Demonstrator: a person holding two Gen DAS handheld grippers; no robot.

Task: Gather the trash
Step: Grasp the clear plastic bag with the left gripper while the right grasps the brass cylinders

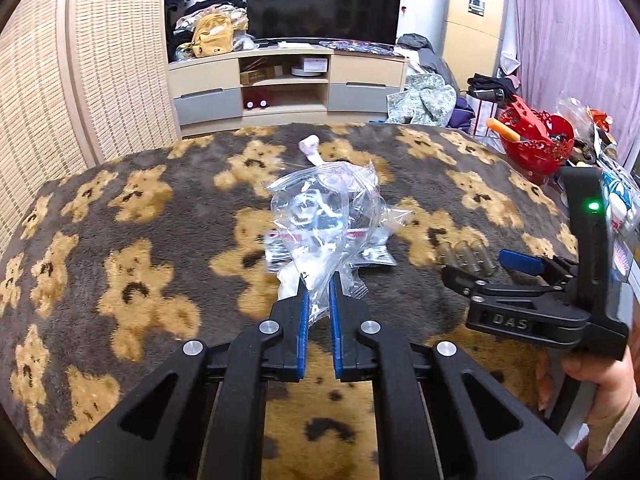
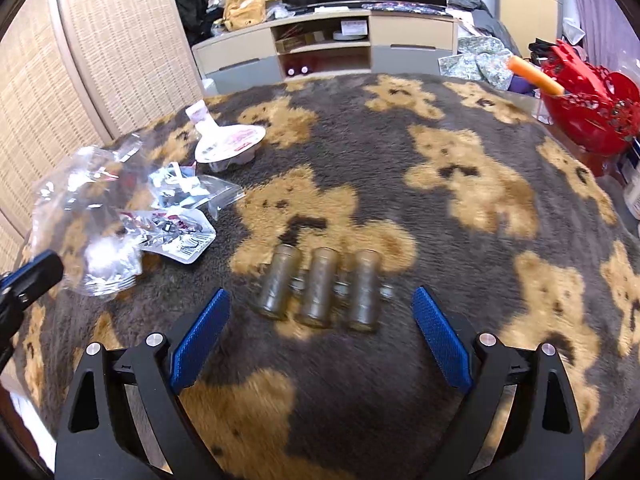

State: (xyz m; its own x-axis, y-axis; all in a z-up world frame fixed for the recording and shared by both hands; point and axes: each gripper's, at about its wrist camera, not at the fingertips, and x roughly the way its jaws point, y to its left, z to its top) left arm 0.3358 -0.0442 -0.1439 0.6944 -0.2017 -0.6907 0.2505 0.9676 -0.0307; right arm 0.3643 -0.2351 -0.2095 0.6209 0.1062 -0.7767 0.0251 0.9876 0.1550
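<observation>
Left wrist view: the left gripper [image 1: 318, 282], black with blue ribbed pads, is clamped on a corner of a crumpled clear plastic bag [image 1: 326, 216], which rises off a grey plush blanket patterned with tan teddy bears [image 1: 132, 248]. Flat printed foil wrappers [image 1: 372, 258] lie on the blanket under the bag, and a white plastic cup with a peeled pink-printed lid [image 1: 309, 147] lies on the blanket farther off. To the right, a person's hand [image 1: 600, 384] holds the right gripper [image 1: 484, 268], its jaws spread wide with nothing between them, close to three brownish translucent cylindrical vials [image 1: 466, 258] lying side by side. In the right wrist view the same three vials sit just ahead of the parted blue pads [image 2: 202, 326], untouched, with the bag and wrappers to the left. A red perforated basket [image 1: 536, 146] stands at the blanket's right edge, and a dark television [image 1: 322, 0] rests on a beige cabinet [image 1: 208, 76] behind.
</observation>
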